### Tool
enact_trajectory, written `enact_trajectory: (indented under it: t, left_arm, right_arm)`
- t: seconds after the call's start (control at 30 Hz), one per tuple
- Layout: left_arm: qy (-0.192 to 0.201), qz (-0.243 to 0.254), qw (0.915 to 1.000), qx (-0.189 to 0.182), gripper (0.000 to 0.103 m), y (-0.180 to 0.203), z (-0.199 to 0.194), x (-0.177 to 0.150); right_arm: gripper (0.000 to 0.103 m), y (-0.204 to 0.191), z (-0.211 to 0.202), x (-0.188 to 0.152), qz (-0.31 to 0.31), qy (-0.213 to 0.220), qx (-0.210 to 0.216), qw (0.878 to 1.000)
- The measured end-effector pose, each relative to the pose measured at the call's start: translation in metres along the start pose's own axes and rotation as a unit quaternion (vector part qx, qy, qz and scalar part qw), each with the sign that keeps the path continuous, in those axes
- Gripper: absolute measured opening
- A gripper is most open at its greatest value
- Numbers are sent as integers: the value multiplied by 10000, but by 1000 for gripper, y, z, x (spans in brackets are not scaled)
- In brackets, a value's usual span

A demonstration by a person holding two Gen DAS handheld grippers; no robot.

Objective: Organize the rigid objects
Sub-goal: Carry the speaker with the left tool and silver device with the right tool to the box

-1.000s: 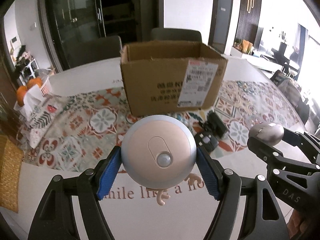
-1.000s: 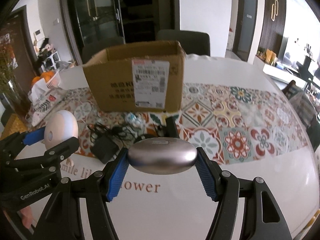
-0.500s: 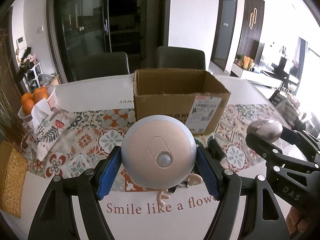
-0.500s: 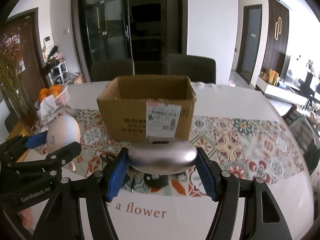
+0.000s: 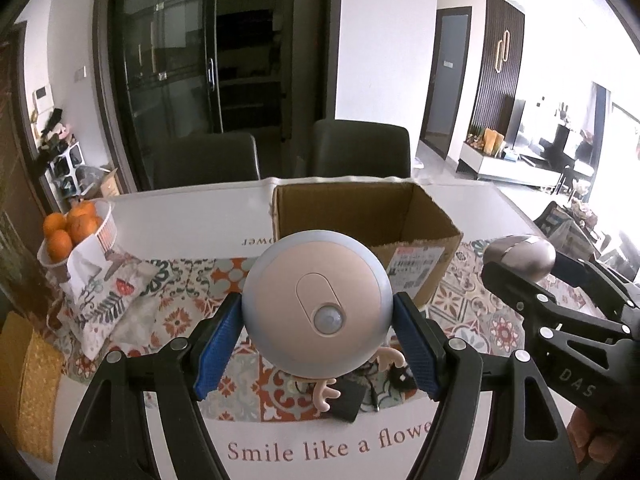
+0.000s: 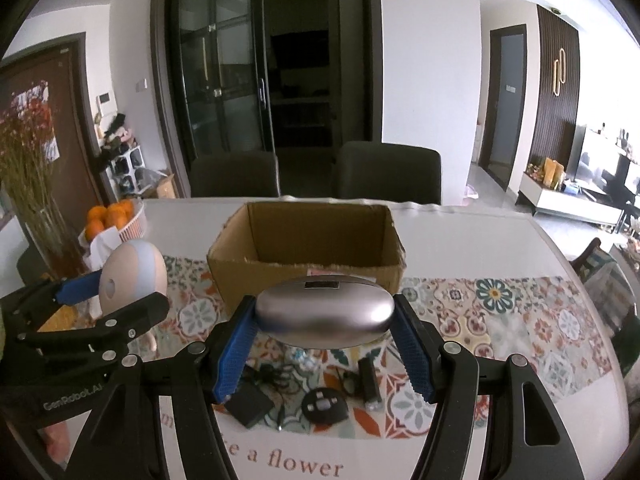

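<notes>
My left gripper (image 5: 318,342) is shut on a round pink night light (image 5: 318,306) with small antlers, held above the table in front of the open cardboard box (image 5: 416,220). My right gripper (image 6: 326,354) is shut on a silver oval case (image 6: 324,314), also held high in front of the box (image 6: 304,276). Each gripper shows in the other view: the right one with the silver case (image 5: 520,254), the left one with the night light (image 6: 132,276). The box looks empty inside as far as I can see.
On the patterned runner (image 6: 520,320) below lie a black adapter (image 6: 248,404) with cable, a round black remote (image 6: 324,406) and a small black torch (image 6: 370,380). A basket of oranges (image 5: 76,228) and a printed cloth (image 5: 108,296) sit at left. Two dark chairs stand behind the table.
Both grippers have risen and tilted, keeping their objects. The box now sits lower in view, with its open inside visible from above.
</notes>
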State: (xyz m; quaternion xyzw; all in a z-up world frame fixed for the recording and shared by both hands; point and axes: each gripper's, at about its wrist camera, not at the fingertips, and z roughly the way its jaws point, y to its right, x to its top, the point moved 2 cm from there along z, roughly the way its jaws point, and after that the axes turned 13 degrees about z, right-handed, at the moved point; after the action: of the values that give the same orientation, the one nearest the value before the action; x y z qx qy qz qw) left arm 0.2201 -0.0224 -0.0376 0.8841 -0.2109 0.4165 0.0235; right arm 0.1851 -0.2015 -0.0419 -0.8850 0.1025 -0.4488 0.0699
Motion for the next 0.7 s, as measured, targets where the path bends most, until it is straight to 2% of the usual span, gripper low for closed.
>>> enact_trajectory:
  t: [0.37, 0.7]
  left_arm:
    - [166, 45, 9998, -43, 74, -10, 12, 39]
    - [51, 159, 9997, -191, 74, -18, 41, 74]
  right_arm:
    - [66, -5, 12, 37, -41, 246, 46, 9997]
    - [66, -7, 43, 73, -99, 191, 6, 9998]
